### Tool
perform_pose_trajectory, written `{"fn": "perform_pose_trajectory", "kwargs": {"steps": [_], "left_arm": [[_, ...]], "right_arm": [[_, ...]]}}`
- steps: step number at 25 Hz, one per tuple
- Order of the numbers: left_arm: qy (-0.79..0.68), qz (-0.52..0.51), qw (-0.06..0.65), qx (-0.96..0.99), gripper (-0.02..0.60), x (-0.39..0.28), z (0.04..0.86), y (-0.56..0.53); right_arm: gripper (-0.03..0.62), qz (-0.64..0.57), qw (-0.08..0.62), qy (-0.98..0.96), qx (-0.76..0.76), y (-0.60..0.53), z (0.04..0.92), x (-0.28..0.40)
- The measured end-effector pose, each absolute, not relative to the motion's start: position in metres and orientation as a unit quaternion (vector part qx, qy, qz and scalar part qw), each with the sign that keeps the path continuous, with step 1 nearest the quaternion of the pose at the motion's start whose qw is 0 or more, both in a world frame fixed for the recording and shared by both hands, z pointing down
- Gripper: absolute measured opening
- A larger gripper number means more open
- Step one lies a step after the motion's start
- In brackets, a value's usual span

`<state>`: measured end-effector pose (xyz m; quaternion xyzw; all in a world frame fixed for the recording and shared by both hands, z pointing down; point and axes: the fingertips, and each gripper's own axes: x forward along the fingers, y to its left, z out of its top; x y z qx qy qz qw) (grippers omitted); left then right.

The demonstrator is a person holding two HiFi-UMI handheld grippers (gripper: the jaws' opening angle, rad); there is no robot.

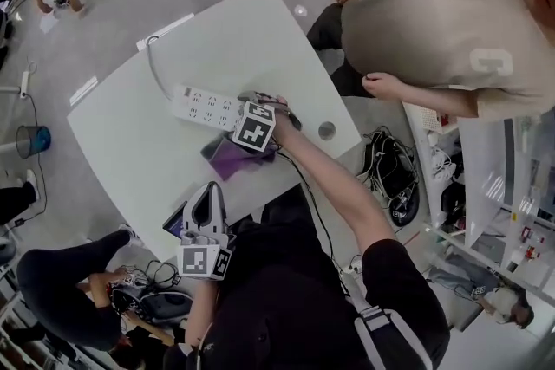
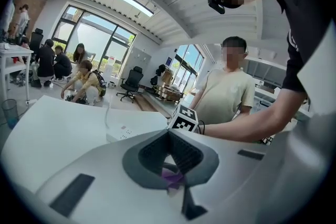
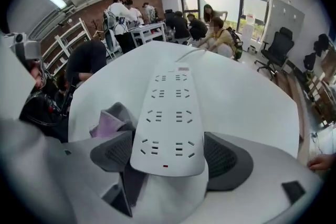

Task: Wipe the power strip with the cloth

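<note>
Clamping power strip (image 3: 168, 97) end across width with right gripper (image 3: 168, 157). Treat as probably rigid, light, slick. Pinch limp purple cloth (image 3: 107, 123) with closed, empty left gripper (image 2: 170, 157).

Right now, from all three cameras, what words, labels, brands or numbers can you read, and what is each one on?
"C", apparently one white letter: on a bystander's beige shirt.
Reddish label at the far end of the power strip: too small to read.
Marker cubes on left gripper and right gripper: square patterns only, no words.
</note>
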<state>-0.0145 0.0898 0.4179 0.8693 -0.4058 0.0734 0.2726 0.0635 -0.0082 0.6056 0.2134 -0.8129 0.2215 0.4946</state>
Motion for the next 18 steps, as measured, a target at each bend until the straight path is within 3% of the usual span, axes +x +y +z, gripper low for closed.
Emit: {"fn": "perform_pose_trajectory", "kwargs": {"steps": [12, 18], "left_arm": [[-0.418, 0.070, 0.280, 0.861, 0.031, -0.033, 0.419, 0.096], [-0.413, 0.074, 0.280, 0.863, 0.031, -0.030, 0.421, 0.099]], "right_arm": [[0.414, 0.218, 0.569, -0.762, 0.218, -0.004, 0.609, 0.061], [0.414, 0.207, 0.566, -0.762, 0.238, -0.004, 0.609, 0.064]]}}
